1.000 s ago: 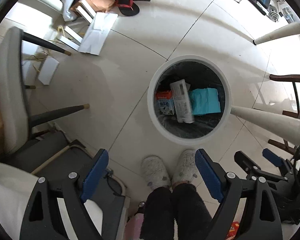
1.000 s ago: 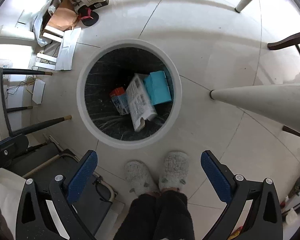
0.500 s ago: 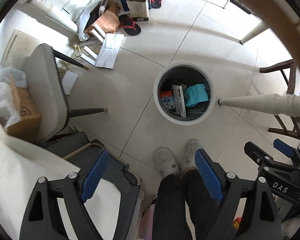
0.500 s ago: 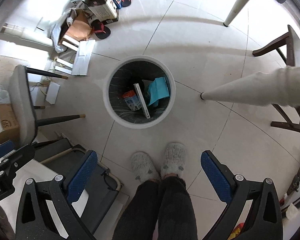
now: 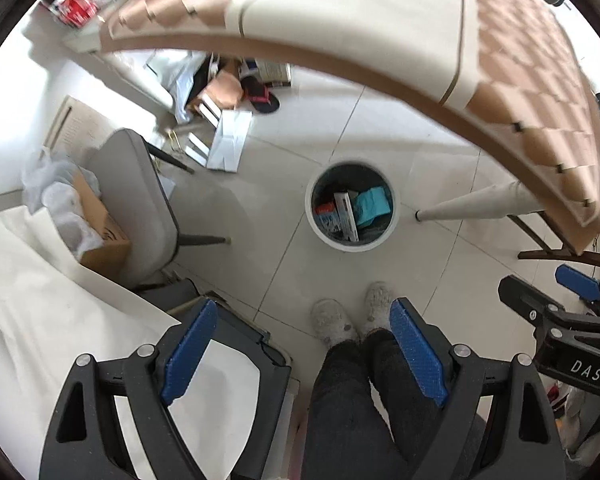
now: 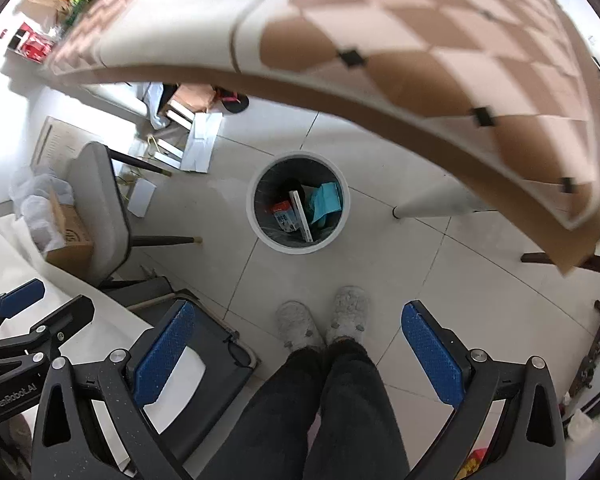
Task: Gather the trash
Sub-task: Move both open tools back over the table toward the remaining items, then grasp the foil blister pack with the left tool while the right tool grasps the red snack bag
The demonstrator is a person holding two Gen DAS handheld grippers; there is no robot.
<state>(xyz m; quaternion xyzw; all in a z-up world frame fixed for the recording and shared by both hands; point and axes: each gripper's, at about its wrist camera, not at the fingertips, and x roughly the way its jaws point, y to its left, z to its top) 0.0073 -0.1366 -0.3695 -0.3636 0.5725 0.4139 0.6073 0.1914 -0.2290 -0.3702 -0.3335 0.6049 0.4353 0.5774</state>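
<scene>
Left wrist view: the left gripper (image 5: 302, 354) hangs high over the tiled floor (image 5: 284, 184) with its jaws spread wide and nothing between them. Straight ahead stands the round trash bin (image 5: 392, 216), and the collected trash lies inside it: a white carton (image 5: 348, 216), a teal packet (image 5: 374, 204) and a red-topped box (image 5: 325, 213). The right gripper (image 5: 576, 284) shows at the right edge, also empty. My guess is that the step in hand is to go for the next piece, so it makes sense to keep the jaws wide and raise the view toward the bench (image 5: 360, 4) overhead, where small items sit far off and blurred.

Right wrist view: the right gripper (image 6: 300, 354) has its jaws spread too, holding nothing, and the bin sits just beyond the person's slippers (image 6: 324, 322). The checkered bench edge looms close above and a bench leg (image 6: 432, 202) stands just beside the bin; both could be knocked on the way up. To the left, a grey chair (image 6: 100, 208), a cardboard box (image 6: 70, 236) and loose papers (image 6: 198, 142) on the floor crowd the route.
</scene>
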